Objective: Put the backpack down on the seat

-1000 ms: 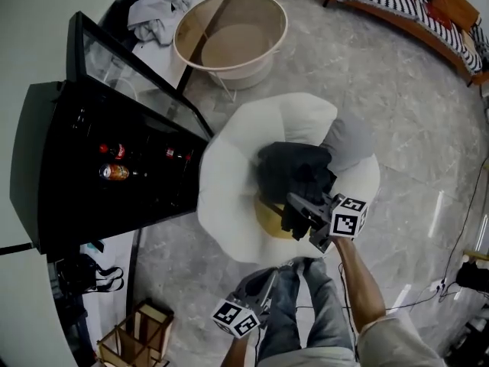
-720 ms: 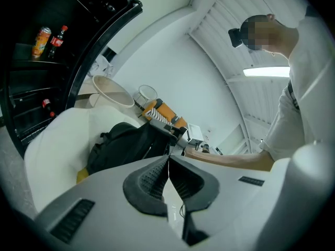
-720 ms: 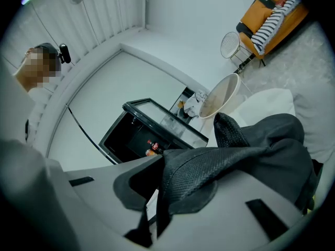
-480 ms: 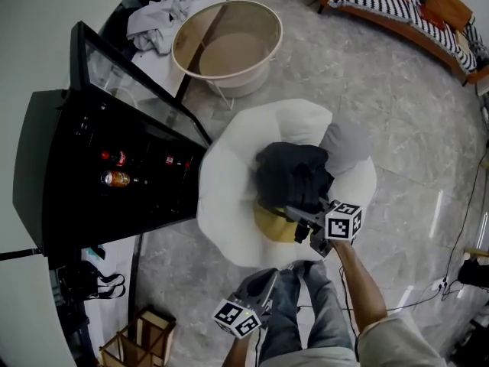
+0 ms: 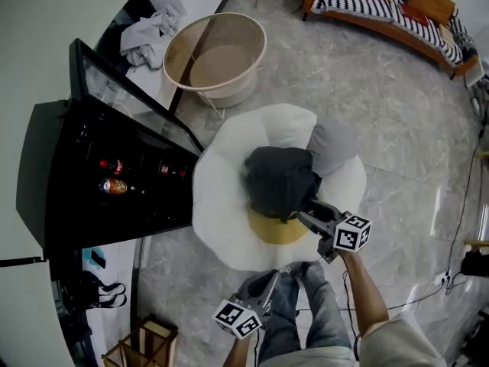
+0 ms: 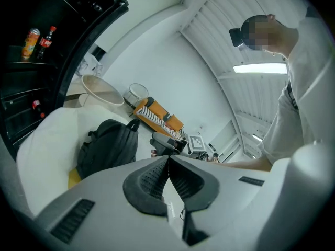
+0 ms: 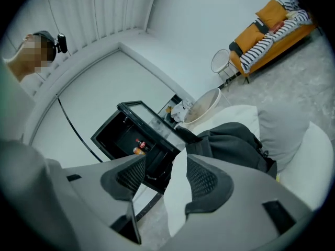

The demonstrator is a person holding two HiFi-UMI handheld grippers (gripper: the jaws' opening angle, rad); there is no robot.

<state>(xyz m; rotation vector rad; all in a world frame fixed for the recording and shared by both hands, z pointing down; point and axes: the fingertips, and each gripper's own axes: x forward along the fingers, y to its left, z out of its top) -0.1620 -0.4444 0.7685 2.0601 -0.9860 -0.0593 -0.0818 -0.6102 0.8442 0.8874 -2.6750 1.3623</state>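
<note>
Shut left tool (image 6: 168, 161); backpack (image 6: 107, 145) on white seat (image 6: 47, 140)

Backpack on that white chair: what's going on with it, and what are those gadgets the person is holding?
A person holds a two-jaw gripper in each hand. The dark backpack lies on the white seat, partly over a yellow cushion and beside a grey pillow. The right gripper is at the backpack's near edge, its jaws opening with nothing between them. The left gripper hangs low by the person's legs, shut and empty.
</note>
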